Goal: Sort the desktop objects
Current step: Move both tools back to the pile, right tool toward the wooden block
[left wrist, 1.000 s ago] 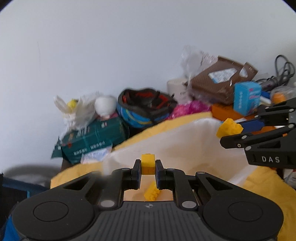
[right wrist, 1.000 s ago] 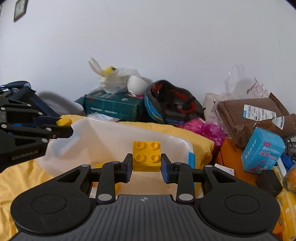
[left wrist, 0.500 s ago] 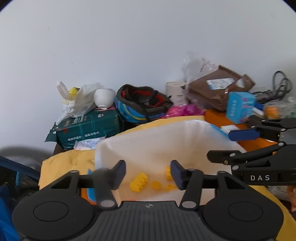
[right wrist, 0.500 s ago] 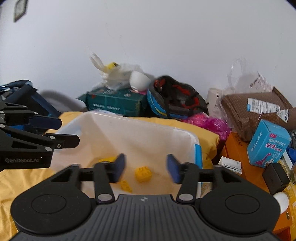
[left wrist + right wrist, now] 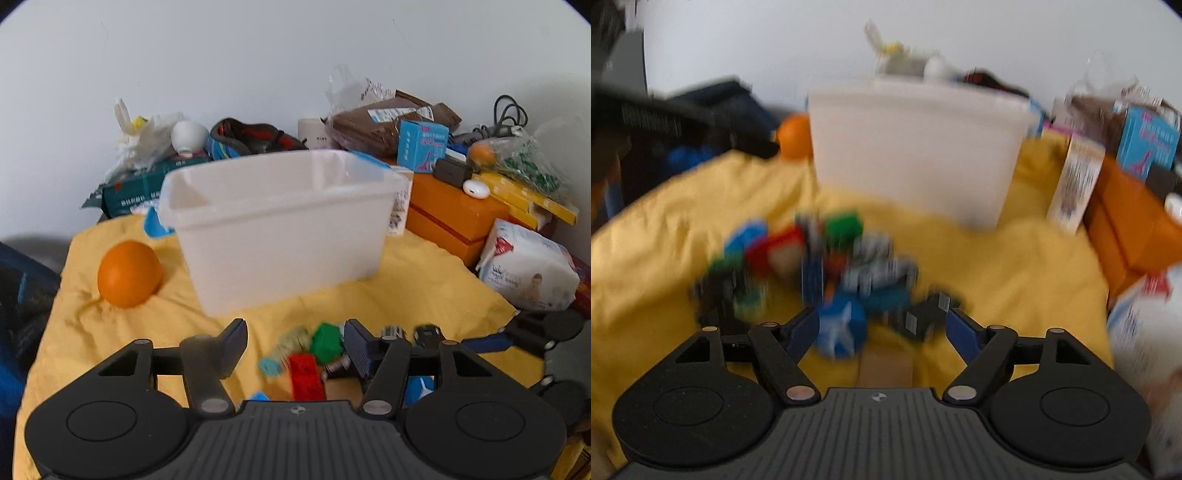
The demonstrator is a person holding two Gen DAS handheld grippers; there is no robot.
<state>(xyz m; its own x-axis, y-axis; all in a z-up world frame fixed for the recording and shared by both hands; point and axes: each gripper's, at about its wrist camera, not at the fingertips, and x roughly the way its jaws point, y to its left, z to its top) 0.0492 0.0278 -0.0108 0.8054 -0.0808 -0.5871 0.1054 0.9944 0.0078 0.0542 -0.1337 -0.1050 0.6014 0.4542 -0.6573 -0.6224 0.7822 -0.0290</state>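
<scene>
clutter lines the wall behind a white bin [image 5: 280, 225] on the yellow cloth [image 5: 413, 280]: orange [image 5: 128, 274] left of it, orange box [image 5: 452, 216] and blue carton [image 5: 421, 144] right. left gripper [image 5: 295, 341] open, empty, above the toy pile [image 5: 820, 258]. right gripper [image 5: 882, 325] opening, gripping nothing. pile badly blurred, pieces hard to tell apart.

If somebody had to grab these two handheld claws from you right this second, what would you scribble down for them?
Left gripper: open, holding nothing.
Right gripper: jaws opening, nothing gripped.
Both hang over the pile of mixed blocks on the yellow cloth, in front of the white bin. The bin's contents can't be seen from here.
An orange sits on the cloth, left of the bin.
Left to do: the red block, green block and the rest of the pile.
</scene>
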